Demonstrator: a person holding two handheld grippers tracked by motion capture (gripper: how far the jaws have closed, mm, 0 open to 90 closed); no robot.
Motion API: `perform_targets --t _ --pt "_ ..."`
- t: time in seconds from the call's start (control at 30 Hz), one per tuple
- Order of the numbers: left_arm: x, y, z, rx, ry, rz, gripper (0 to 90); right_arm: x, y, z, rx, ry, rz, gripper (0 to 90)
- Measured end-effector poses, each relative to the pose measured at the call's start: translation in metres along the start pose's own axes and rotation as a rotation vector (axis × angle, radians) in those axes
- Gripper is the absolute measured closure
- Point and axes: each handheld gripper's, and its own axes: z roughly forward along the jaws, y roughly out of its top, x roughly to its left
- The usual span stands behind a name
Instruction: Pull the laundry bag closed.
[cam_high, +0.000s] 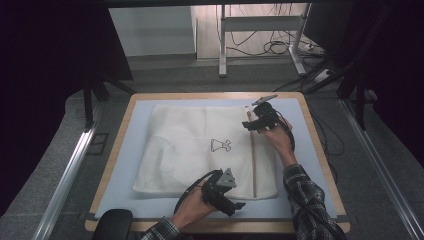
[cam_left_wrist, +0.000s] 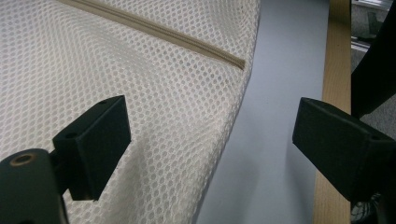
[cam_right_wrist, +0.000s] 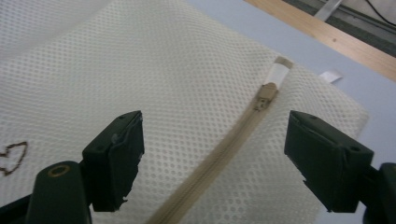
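A white mesh bag (cam_high: 190, 150) lies flat on the grey-blue mat, with a beige zipper (cam_high: 252, 155) running along its right side and a small dark emblem (cam_high: 220, 145) in the middle. My left gripper (cam_high: 239, 205) is at the bag's near edge, open, its jaws straddling the bag's corner (cam_left_wrist: 219, 140) without pressing it. Over the far right corner, my right gripper (cam_high: 251, 125) stands open above the zipper (cam_right_wrist: 219, 158); the zipper pull (cam_right_wrist: 265, 97) lies just beyond its jaws. Neither gripper holds anything.
The grey-blue mat (cam_high: 300, 130) covers a wooden table (cam_high: 320, 150) whose edge runs close to the bag's right side. A black object (cam_high: 112, 225) sits at the near left corner. Behind the table, a desk frame and cables stand on the floor.
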Motion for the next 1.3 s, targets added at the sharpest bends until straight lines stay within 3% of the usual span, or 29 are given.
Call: perform_targets --t 0.37,0.9,1.3 --pt "0.003 -0.004 -0.006 0.007 0.028 0.007 7.4 0.011 0.0 -0.001 0.004 0.056 0.002 9.0" --pt "0.007 -0.01 -0.015 0.019 0.063 0.015 6.4 0.018 -0.003 -0.006 0.018 0.078 -0.005 1.5" --pt "0.008 -0.014 -0.022 0.015 0.089 0.026 5.2 0.022 -0.004 -0.018 -0.012 0.104 0.038 0.0"
